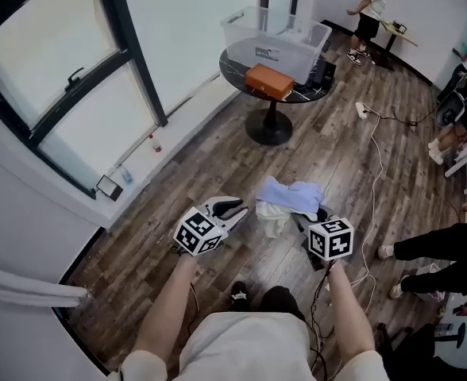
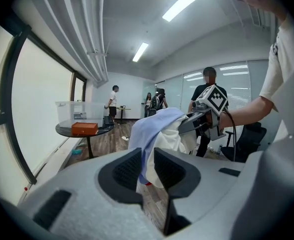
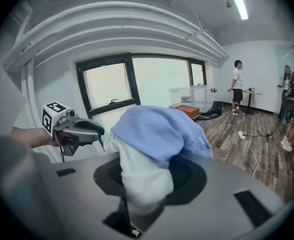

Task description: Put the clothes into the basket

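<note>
**Clothes in the grip, basket far up the frame**

The right tongs [image 1: 309, 225], at the lower middle of the head view, were clamped on the clothes [image 1: 291, 197]. A white garment was pinched between the jaws, with a pale blue one draped over it. The bundle was held up over the wooden floor [image 1: 218, 145]. The left tongs [image 1: 237, 210], just left of the bundle, gripped nothing. Their jaws stood a little apart and pointed at the cloth, and the right gripper view showed them beside the bundle rather than on it.

At the top centre of the frame, a round dark table [image 1: 227, 68] carried the basket [image 1: 277, 38], a clear plastic tub. An orange box [image 1: 269, 80] lay in front of it on the tabletop. The tub stood well apart from the clothes. Beyond it, at the upper right, a person [image 1: 370, 14] stood by a small desk [image 1: 396, 28].

The step in hand looked like the carry: the clothes were picked up but not yet delivered. The next move called for bringing the bundle to the table and raising it over the tub's rim. The right jaws should open only once the cloth hung inside. The blue garment seemed loosely laid and might slide off, so the left tongs could usefully steady it.
</note>
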A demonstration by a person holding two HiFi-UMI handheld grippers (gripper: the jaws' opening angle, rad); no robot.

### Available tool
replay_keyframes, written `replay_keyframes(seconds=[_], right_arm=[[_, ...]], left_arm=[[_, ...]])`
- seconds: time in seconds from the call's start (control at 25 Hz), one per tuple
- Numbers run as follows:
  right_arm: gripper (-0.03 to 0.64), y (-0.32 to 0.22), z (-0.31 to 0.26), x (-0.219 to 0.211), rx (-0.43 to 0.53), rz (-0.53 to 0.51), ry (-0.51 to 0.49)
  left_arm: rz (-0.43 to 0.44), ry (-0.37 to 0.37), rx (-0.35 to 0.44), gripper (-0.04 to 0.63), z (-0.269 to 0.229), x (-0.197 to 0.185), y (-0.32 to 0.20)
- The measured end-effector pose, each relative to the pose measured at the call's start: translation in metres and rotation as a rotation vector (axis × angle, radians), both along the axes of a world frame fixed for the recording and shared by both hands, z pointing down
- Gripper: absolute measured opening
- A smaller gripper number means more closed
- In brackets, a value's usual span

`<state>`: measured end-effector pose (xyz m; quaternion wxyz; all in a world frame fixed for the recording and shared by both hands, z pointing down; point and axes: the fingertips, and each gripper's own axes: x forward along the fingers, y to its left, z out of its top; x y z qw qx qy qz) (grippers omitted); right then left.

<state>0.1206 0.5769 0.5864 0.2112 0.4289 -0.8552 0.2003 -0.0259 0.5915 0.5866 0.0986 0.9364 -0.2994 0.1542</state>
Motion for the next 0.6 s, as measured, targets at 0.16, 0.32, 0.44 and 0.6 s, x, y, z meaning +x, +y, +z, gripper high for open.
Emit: replay_keyframes(seconds=[0.16, 0.32, 0.44, 0.6], right_arm=[[0.149, -0.027, -0.001, -0.010, 0.003, 0.003, 0.014], [0.149, -0.061, -0.001, -0.018, 0.005, 0.001, 0.022], [0.149, -0.092, 0.000, -0.025, 0.006, -0.002, 0.018], [0.149, -0.139, -0.002, -0.034, 0.007, -0.010, -0.002]], left_arm=[[-0.013, 0.020, 0.016, 0.017, -0.005, -0.017, -0.031], [-0.018, 0.014, 0.004, 0.014, 0.000, -0.028, -0.061], [-0.018, 0.007, -0.005, 0.014, 0.004, -0.033, -0.086], [-0.015, -0.010, -0.035, 0.014, 0.008, -0.036, -0.126]])
